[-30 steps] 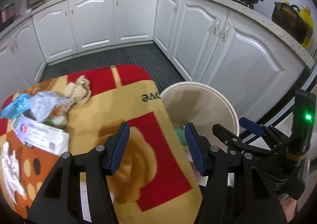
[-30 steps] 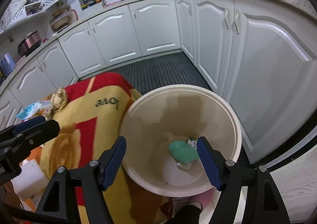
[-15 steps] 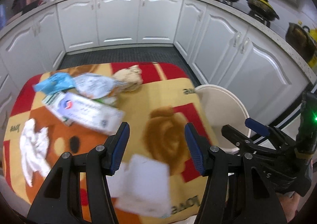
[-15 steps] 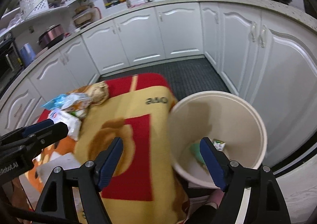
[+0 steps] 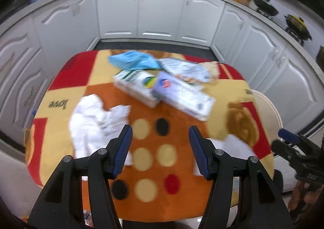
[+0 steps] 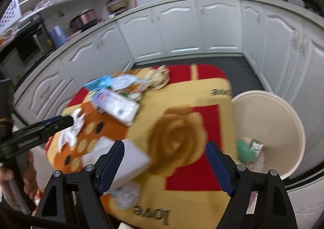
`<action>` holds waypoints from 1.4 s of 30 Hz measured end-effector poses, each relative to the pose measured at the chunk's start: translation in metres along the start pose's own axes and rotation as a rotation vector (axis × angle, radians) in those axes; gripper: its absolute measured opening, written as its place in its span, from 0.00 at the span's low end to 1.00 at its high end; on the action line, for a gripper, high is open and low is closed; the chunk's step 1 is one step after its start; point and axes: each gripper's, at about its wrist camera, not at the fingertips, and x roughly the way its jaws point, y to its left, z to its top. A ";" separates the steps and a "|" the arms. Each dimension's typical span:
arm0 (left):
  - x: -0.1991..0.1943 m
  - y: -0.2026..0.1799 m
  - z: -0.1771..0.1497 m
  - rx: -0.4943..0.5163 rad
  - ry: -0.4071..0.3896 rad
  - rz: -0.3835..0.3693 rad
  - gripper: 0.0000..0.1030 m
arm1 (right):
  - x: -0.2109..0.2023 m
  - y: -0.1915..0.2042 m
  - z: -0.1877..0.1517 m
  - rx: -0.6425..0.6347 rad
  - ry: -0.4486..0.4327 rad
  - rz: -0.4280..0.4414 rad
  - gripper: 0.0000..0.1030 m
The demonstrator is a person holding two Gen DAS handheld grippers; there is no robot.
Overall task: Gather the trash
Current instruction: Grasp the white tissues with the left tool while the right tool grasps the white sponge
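Around you, white kitchen cabinets (image 5: 156, 16) curve behind a table draped in a red, yellow and orange cloth (image 5: 101, 95) printed with dots and the word "love". Beside the table's right edge stands a cream bin (image 6: 283, 119), open-topped, with a green scrap (image 6: 246, 151) and a small printed wrapper (image 6: 256, 146) lying at its bottom.

On the cloth, the trash lies in a loose cluster toward the far side: a long pale-violet packet (image 5: 182, 95) resting partly across a white carton (image 5: 135, 85), a blue wrapper (image 5: 131, 60) behind them, a printed plastic bag (image 5: 184, 69) to their right, and a crumpled brown paper ball (image 6: 160, 76) at the far edge. Nearer you, crumpled white tissue (image 5: 95, 119) spreads at the left, and a white block (image 6: 119, 158), blurred, sits at the near edge.

Your left gripper (image 5: 161, 149) hangs above the dotted area of the cloth, fingers parted and grasping nothing. Your right gripper (image 6: 165, 166) points at the brown rose print, its jaws having just been opening; nothing lies between them, though the left finger (image 6: 111, 166) overlaps the white block in view.
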 end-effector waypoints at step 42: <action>0.035 0.064 0.015 -0.103 -0.018 -0.019 0.17 | 0.020 0.017 0.013 -0.030 -0.003 0.129 0.32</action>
